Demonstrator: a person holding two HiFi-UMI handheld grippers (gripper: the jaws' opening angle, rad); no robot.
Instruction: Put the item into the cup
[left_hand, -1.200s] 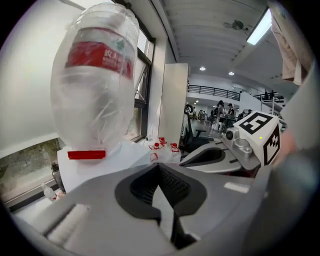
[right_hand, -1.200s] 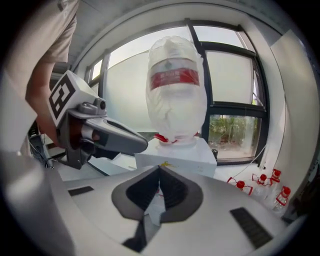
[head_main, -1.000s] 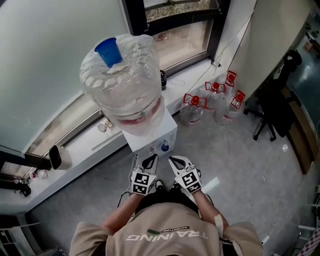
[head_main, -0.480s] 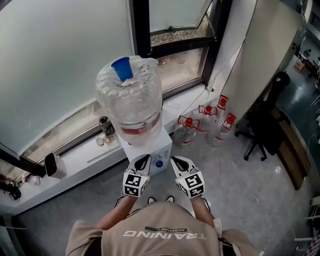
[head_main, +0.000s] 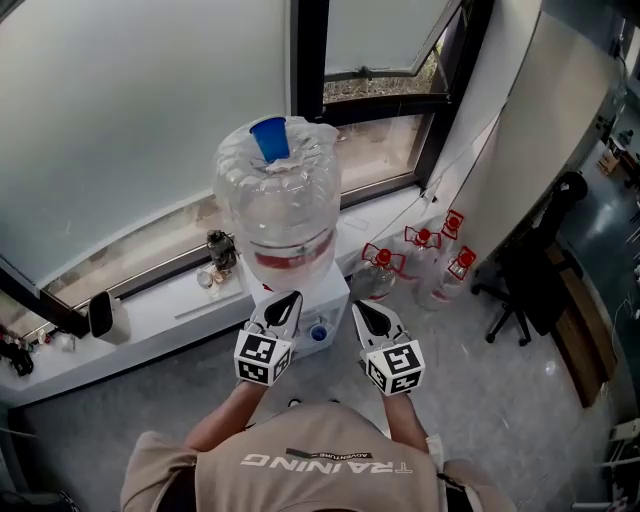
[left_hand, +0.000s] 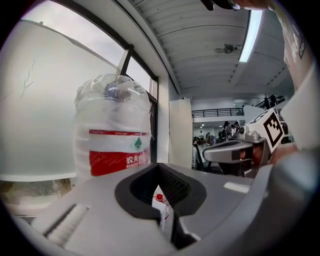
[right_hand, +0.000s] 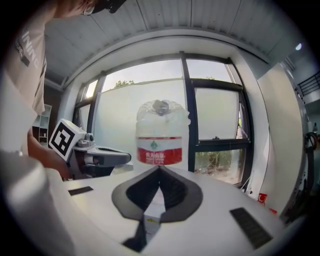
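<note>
Neither a cup nor a loose item shows clearly in any view. Both grippers are held side by side in front of a white water dispenser (head_main: 330, 292). My left gripper (head_main: 285, 300) (left_hand: 159, 167) is shut with nothing in it, its tip close to the dispenser's front. My right gripper (head_main: 362, 308) (right_hand: 159, 169) is shut and empty too, just right of a blue tap (head_main: 318, 333). A large clear water jug (head_main: 283, 190) (left_hand: 112, 130) (right_hand: 160, 137) with a red label and a blue cap stands on the dispenser.
A white window sill (head_main: 170, 300) runs behind the dispenser, with a small dark object (head_main: 220, 250) and a white object (head_main: 105, 315) on it. Three red-capped bottles (head_main: 425, 250) stand on the floor to the right. A black office chair (head_main: 530, 270) is farther right.
The head view has tilted up, showing more window. Both grippers have risen along the dispenser's front and spread slightly apart, still shut.
</note>
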